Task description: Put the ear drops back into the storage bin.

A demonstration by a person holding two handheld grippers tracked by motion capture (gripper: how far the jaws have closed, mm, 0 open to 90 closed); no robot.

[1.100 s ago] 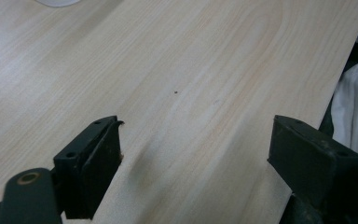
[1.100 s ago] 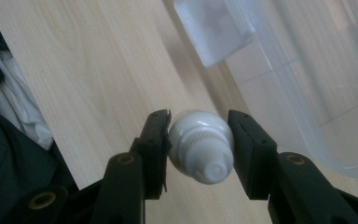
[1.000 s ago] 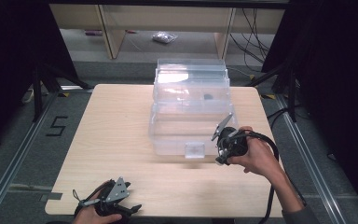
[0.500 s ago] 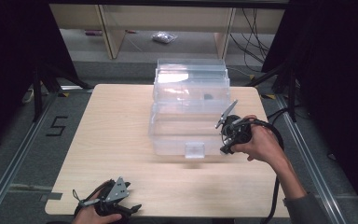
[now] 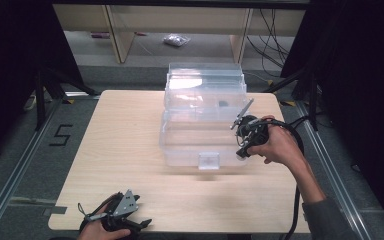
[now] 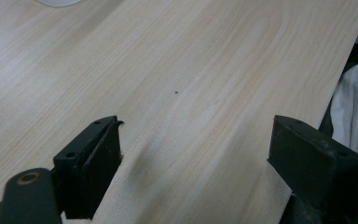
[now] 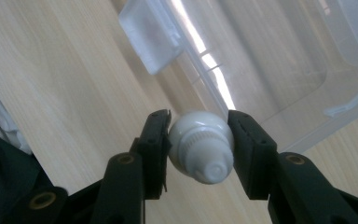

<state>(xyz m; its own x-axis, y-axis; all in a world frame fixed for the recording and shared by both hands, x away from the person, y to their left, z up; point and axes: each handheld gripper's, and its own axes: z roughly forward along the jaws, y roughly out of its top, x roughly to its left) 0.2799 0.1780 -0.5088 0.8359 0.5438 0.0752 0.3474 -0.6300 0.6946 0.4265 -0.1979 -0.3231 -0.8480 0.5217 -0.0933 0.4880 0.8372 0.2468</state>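
My right gripper (image 7: 199, 126) is shut on a small white round plastic piece (image 7: 200, 151) with a ridged ring and a nub at its end. In the high view the right gripper (image 5: 242, 150) is held off the table by a hand, at the right front corner of a clear lidded plastic box (image 5: 202, 120). The box's front latch (image 5: 209, 161) (image 7: 151, 35) lies just beyond the jaws. My left gripper (image 5: 139, 223) (image 6: 196, 140) sits low at the table's near left edge, open, with bare wood between its jaws.
The light wooden table (image 5: 120, 145) carries the box at its middle and far side. A small dark thing (image 5: 223, 104) shows inside the box. Wooden shelving and a clear bag (image 5: 176, 40) lie on the floor beyond. Cables trail off to the right.
The right hand has lifted and moved away from the table's front edge along the box's right side, still gripping the white piece. The left gripper has stayed put.
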